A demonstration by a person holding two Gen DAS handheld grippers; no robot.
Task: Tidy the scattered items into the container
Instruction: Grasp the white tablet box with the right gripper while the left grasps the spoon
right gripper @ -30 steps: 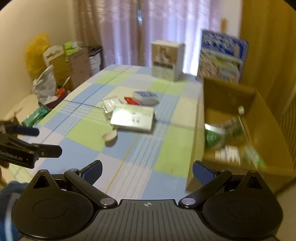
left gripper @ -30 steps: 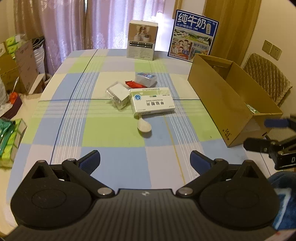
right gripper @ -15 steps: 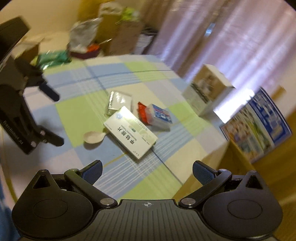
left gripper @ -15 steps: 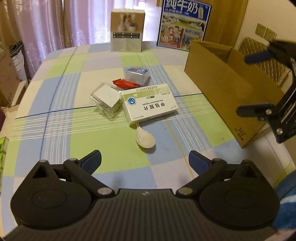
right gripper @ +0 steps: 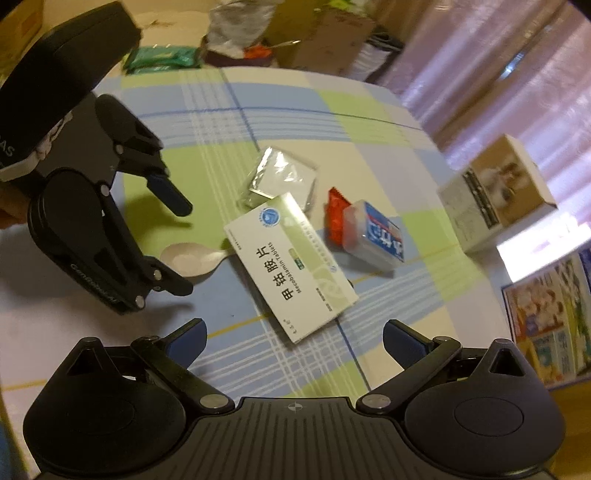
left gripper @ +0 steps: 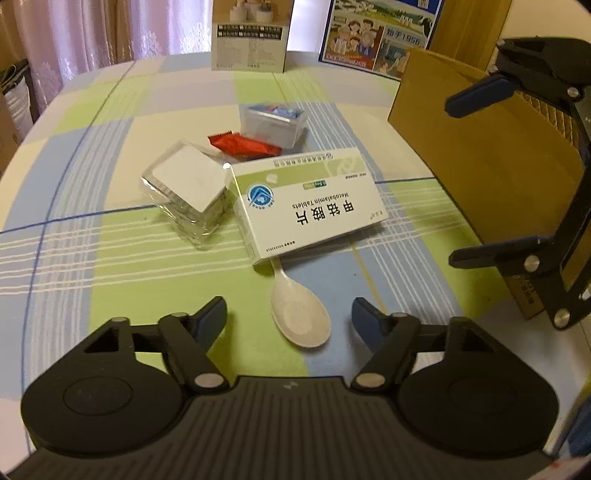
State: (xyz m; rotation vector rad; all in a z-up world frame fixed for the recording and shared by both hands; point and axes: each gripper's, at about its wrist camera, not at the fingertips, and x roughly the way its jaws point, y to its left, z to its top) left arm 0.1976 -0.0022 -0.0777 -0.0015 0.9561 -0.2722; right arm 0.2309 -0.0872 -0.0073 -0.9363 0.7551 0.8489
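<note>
1. The left tongs (left gripper: 288, 314) hang low over the near part of the table (left gripper: 122, 273), tilted down, their jaws closing with the bowl of a white plastic spoon (left gripper: 299, 317) lying between the blue pads; the pads do not touch it, so nothing is gripped.
2. The right tongs (right gripper: 291, 339) stand released and empty above the table, rolled to one side, with the near corner of the tablet box just ahead of the gap between the pads.
3. From the left wrist view the right tongs (left gripper: 480, 177) show at the right edge, in front of the cardboard box; from the right wrist view the left tongs (right gripper: 177, 243) hover over the spoon (right gripper: 188, 258).
4. The spoon's handle runs under the near corner of a white and green tablet box (left gripper: 306, 206), which lies flat, label up.
5. Just left of the tablet box, touching it, sits a clear plastic packet (left gripper: 188, 192) with a white card inside.
6. Behind the tablet box lies a red sachet (left gripper: 243, 144), and against that a small clear tub (left gripper: 273, 122) with a blue and white label.
7. The container, an open brown cardboard box (left gripper: 480, 162), stands on the right side of the table, apart from the cluster.
8. At the far edge of the table stand a printed carton (left gripper: 251, 37) and a blue milk carton (left gripper: 380, 33); a pale curtain (left gripper: 92, 33) hangs beyond.
</note>
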